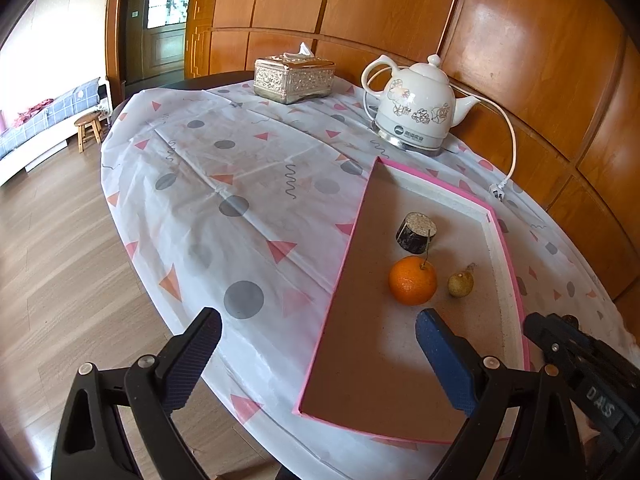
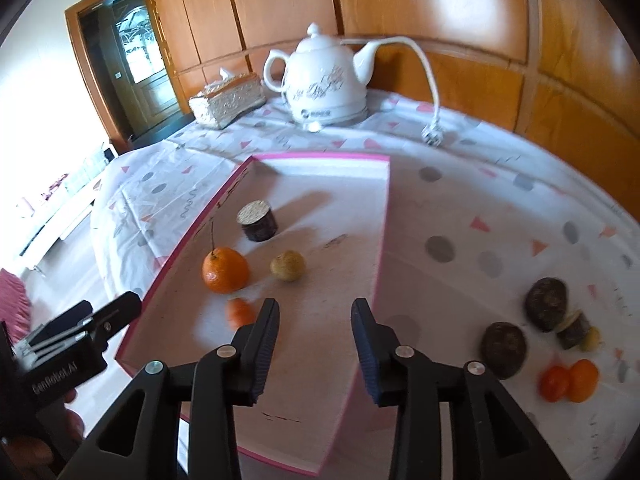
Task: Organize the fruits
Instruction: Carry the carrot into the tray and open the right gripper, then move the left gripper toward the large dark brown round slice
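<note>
Right tool [image 2: 315, 312] open over the pink-rimmed tray [image 2: 320, 158], nothing between the pads; a small orange-red fruit [image 2: 240, 312], blurred, just left of its left fingertip on the tray floor, apparently just let go. Left tool [image 1: 320, 344] also open and empty, straddling the tray's near-left rim.

Already in the tray, ahead of the right tool: an orange [image 2: 225, 270] with a stem, a small yellow-green fruit [image 2: 287, 266] beside it, a short dark cut piece [image 2: 258, 222] farther on. Waiting on the counter [image 2: 460, 184], well to the right of the right tool: two dark round fruits [image 2: 547, 304], another cut piece [image 2: 574, 330], two small orange-red fruits [image 2: 570, 380], huddled close.

Probably best next: lift clear before swinging right, keep the pads wide, approach one fruit from above, pick from the outer edge of the cluster to avoid knocking neighbours. Round fruits likely to roll; gentle squeeze.

Tray's right wall between tool and cluster, so needs clearing. Kettle [image 2: 326, 80], its loose cord [image 2: 428, 76] and tissue box [image 2: 228, 102] far ahead, out of the way.
</note>
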{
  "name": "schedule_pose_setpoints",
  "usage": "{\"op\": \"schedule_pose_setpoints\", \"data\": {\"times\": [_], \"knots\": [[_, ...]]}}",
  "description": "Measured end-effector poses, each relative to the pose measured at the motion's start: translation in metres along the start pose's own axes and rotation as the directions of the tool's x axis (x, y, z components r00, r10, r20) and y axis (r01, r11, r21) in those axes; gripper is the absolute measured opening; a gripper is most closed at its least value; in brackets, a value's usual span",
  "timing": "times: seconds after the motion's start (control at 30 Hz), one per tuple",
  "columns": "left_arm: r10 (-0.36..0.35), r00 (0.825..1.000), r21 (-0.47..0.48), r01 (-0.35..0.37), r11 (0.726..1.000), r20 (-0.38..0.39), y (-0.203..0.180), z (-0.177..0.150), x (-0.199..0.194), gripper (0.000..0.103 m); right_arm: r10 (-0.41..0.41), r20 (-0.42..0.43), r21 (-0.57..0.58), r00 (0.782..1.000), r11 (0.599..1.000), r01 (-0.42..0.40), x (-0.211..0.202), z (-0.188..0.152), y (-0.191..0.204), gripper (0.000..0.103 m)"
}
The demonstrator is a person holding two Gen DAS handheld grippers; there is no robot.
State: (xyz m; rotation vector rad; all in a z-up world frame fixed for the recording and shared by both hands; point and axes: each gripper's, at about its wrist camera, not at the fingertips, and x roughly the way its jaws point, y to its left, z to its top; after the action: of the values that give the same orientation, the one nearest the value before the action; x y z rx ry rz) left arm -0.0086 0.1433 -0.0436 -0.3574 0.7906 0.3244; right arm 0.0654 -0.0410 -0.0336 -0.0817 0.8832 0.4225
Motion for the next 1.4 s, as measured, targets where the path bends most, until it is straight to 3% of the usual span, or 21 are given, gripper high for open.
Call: {"op": "schedule_pose_setpoints", "data": {"times": [0.07,0.13,0.27,0.43,0.57,0.67,0.83,1.1,1.2,1.4], "knots": [[-0.004,1.000,0.004,0.004,1.000,0.001,-0.001,0.000,-0.001,0.098,-0.053,0.026,-0.025,0.998,0.998,0.054,-0.006,-0.003,0.000,0.050],[-0.009,1.000,0.009,0.009,1.000,0.003,-0.003,0.000,-0.002,0.098,-0.102,0.056,-0.034,0.993,0.994,0.104,-0.014,-0.009,-0.002,0.050],[-0.012,1.000,0.018,0.012,1.000,0.008,-0.006,0.000,-0.004,0.099,-0.123,0.069,-0.006,0.990,0.992,0.124,-0.023,-0.017,-0.013,0.050],[-0.018,1.000,0.028,0.017,0.999,0.010,-0.009,0.000,-0.005,0.099,-0.111,0.019,0.049,0.994,0.993,0.110,-0.026,-0.030,-0.037,0.050],[-0.023,1.000,0.037,0.022,0.999,0.010,-0.012,-0.001,-0.005,0.099,-0.136,0.033,0.134,0.990,0.982,0.131,-0.040,-0.041,-0.064,0.062],[-0.027,1.000,0.044,0.027,0.999,0.007,-0.014,-0.002,-0.005,0.099,-0.185,0.033,0.198,0.982,0.964,0.175,-0.050,-0.049,-0.087,0.062],[-0.041,0.999,0.063,0.041,0.997,0.005,-0.019,-0.003,-0.005,0.099,-0.289,-0.025,0.326,0.957,0.903,0.281,-0.061,-0.073,-0.136,0.062],[-0.100,0.995,0.122,0.100,0.988,-0.003,-0.036,-0.004,-0.007,0.099,-0.406,-0.135,0.534,0.904,0.739,0.411,-0.090,-0.131,-0.217,0.062],[-0.139,0.990,0.174,0.137,0.975,-0.003,-0.049,-0.005,-0.011,0.099,-0.434,-0.174,0.577,0.884,0.682,0.449,-0.097,-0.150,-0.238,0.062],[-0.208,0.978,0.277,0.209,0.938,-0.035,-0.080,-0.005,-0.015,0.099,-0.511,-0.185,0.593,0.839,0.623,0.510,-0.110,-0.166,-0.251,0.062]]}}
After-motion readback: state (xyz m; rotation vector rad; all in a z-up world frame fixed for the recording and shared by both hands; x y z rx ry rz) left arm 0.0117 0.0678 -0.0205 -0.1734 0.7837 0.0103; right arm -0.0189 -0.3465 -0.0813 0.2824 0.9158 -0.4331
